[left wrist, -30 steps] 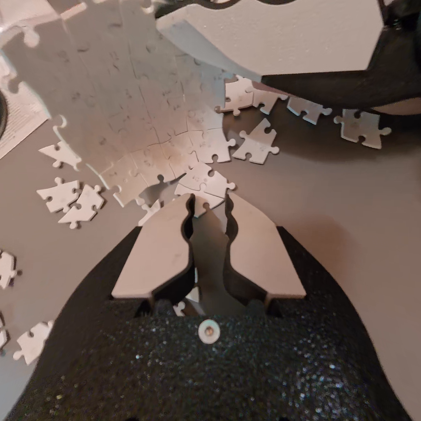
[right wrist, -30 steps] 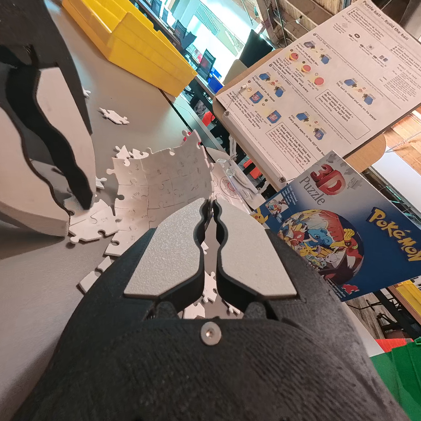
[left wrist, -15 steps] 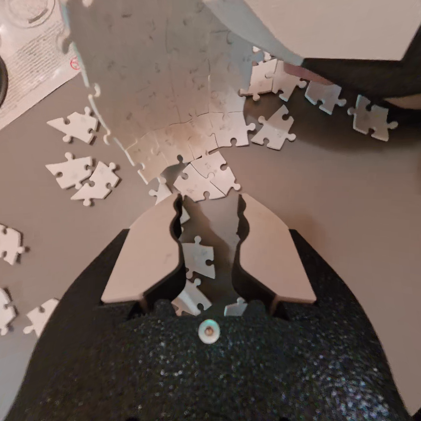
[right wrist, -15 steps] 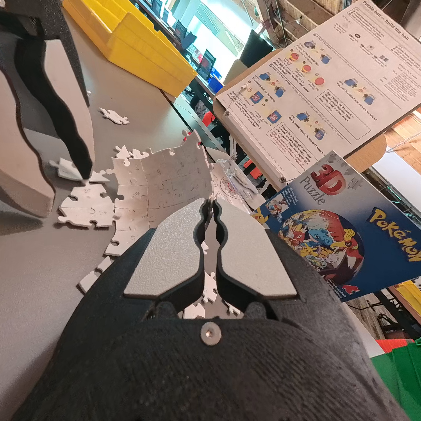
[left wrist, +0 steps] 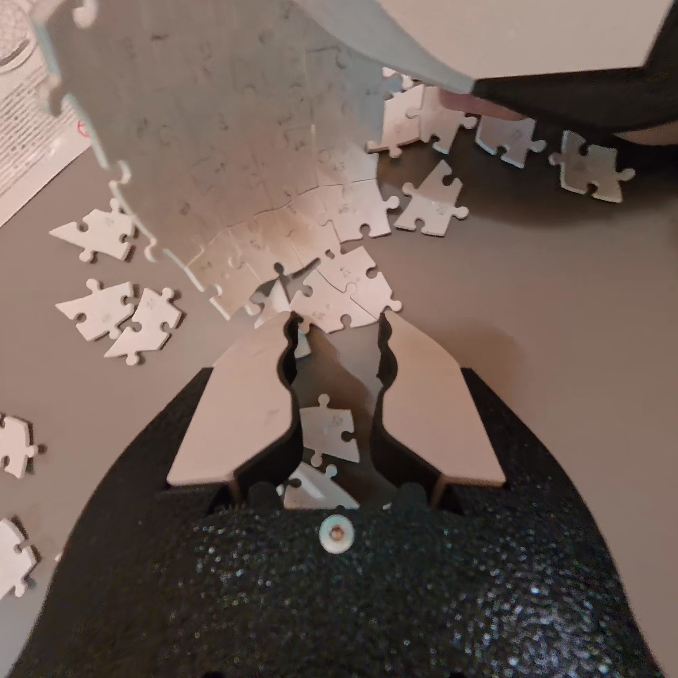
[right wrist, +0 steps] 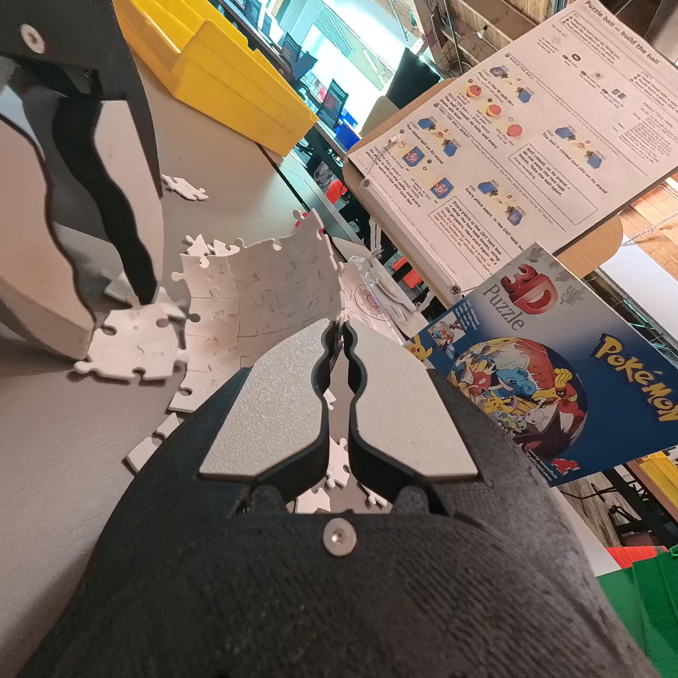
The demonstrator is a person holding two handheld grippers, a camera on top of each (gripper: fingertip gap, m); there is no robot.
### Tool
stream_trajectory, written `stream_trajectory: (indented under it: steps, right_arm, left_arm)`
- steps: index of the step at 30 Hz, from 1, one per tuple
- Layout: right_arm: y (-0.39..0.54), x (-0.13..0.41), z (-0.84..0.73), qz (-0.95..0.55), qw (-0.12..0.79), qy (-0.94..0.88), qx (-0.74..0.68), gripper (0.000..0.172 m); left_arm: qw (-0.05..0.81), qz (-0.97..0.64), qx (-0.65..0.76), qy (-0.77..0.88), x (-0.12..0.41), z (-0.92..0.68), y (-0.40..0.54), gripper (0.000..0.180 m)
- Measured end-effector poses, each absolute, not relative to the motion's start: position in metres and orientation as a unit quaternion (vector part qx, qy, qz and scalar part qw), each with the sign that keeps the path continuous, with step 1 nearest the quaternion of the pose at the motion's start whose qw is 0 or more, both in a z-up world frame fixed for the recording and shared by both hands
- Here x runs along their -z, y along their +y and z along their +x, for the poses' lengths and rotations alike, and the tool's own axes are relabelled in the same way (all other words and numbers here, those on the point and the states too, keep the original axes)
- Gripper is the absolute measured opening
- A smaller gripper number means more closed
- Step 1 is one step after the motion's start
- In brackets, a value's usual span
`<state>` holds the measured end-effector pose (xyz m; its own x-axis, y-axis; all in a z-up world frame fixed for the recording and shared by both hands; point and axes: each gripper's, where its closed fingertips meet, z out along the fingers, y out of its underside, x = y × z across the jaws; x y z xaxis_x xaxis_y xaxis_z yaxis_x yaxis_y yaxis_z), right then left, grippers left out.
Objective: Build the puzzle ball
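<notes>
A curved shell of joined white puzzle pieces [left wrist: 220, 128] stands on the grey table [left wrist: 513, 330]. My right gripper [right wrist: 339, 328] is shut on the shell's [right wrist: 271, 293] right edge, which runs thin between its pads. One of its fingers [left wrist: 495, 33] shows at the top of the left wrist view. My left gripper [left wrist: 339, 321] is open. Its fingertips touch the near edge of a small cluster of three joined pieces [left wrist: 341, 293] lying just in front of the shell. The right wrist view shows that gripper [right wrist: 115, 324] at the cluster [right wrist: 135, 348].
Loose white pieces lie around the shell [left wrist: 433, 212], at the left [left wrist: 99, 234] and under my left gripper [left wrist: 330, 429]. A printed sheet [left wrist: 22, 121] lies far left. Yellow bins [right wrist: 227, 77], an instruction board [right wrist: 513, 139] and a blue puzzle box [right wrist: 532, 367] stand behind. The grippers' ends are close to 11 cm from one another.
My left jaws opened wider than a second ago. The three-piece cluster came away from the shell's lower edge, and my left gripper has moved forward against it. My right gripper stayed shut on the shell.
</notes>
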<state>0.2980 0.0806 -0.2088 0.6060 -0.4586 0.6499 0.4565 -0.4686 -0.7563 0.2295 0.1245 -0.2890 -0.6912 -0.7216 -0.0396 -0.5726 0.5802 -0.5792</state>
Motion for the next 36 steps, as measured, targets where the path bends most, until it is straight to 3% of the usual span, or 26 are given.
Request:
stream_trajectory:
  steps: [13, 24, 32, 36]
  right_arm:
    - [0.081, 0.209, 0.298, -0.733, 0.515, 0.001, 0.444, 0.004]
    - [0.081, 0.209, 0.298, -0.733, 0.516, -0.001, 0.443, 0.004]
    - [0.081, 0.209, 0.298, -0.733, 0.515, -0.001, 0.445, 0.004]
    - [0.081, 0.209, 0.298, -0.733, 0.514, -0.002, 0.446, 0.004]
  left_arm:
    - [0.185, -0.268, 0.264, 0.908, 0.285, 0.237, 0.112, 0.045]
    - [0.201, -0.309, 0.250, 0.896, 0.280, 0.232, 0.124, 0.046]
    - [0.250, -0.328, 0.274, 0.868, 0.269, 0.251, 0.110, 0.018]
    - [0.253, -0.324, 0.240, 0.879, 0.281, 0.254, 0.112, 0.013]
